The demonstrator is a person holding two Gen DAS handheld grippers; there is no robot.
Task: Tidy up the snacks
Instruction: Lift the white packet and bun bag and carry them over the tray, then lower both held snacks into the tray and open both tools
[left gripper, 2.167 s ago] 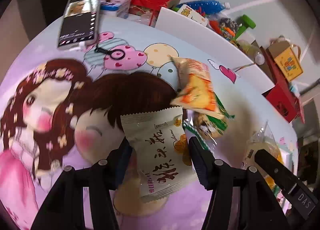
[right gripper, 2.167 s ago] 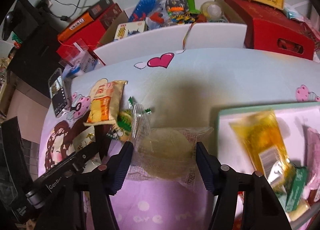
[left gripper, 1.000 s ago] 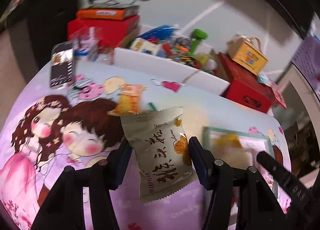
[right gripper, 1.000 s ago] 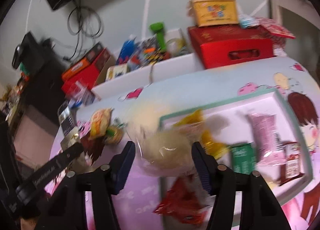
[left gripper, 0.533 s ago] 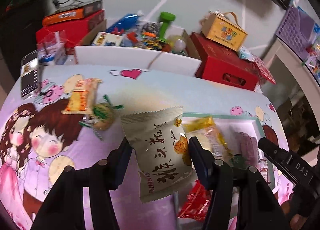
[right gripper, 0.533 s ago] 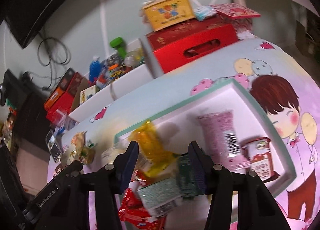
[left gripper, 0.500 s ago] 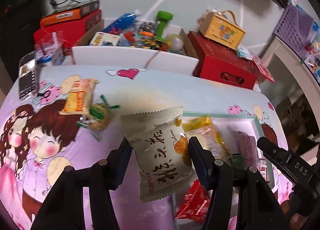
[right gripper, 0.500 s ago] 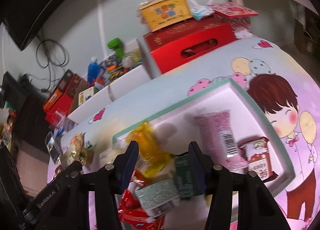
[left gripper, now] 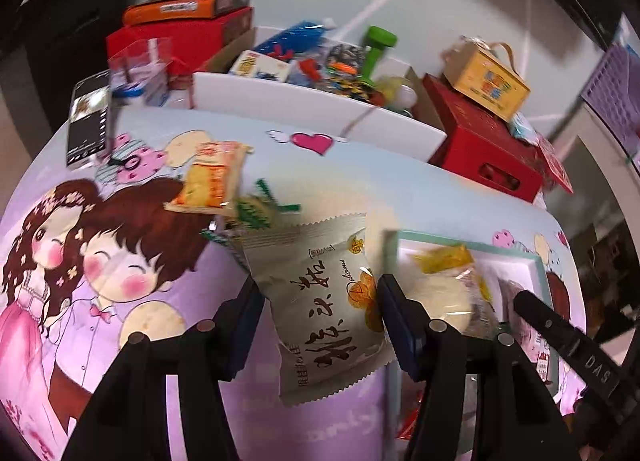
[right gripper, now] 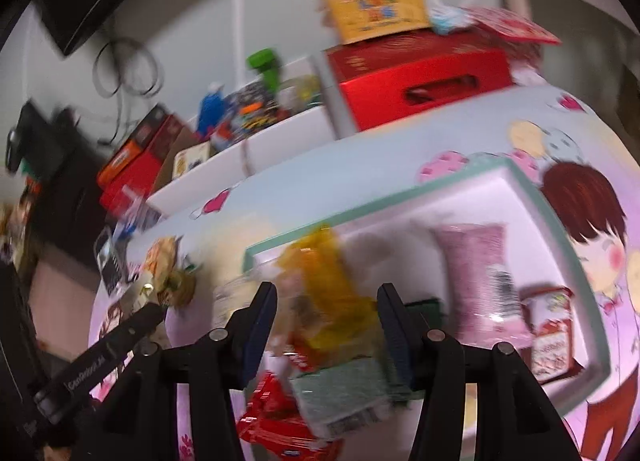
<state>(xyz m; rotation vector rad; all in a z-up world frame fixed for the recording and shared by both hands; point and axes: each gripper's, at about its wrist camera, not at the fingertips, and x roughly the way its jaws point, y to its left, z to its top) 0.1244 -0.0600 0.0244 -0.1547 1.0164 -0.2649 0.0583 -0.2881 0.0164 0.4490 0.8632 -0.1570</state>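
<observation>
Now the pale snack packet sits clamped in my left gripper, above the cartoon tablecloth beside the green-rimmed tray. Over the tray's snacks, my right gripper has just been opening, jaws apart, gripping nothing.

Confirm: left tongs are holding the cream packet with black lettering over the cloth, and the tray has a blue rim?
Not quite: the tray rim is mint green, not blue, as the right wrist view shows. The left tongs do hold the cream packet over the cloth.

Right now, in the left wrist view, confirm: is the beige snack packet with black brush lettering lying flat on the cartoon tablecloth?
No, the beige snack packet is clamped between the left gripper's jaws, above the tablecloth.
</observation>
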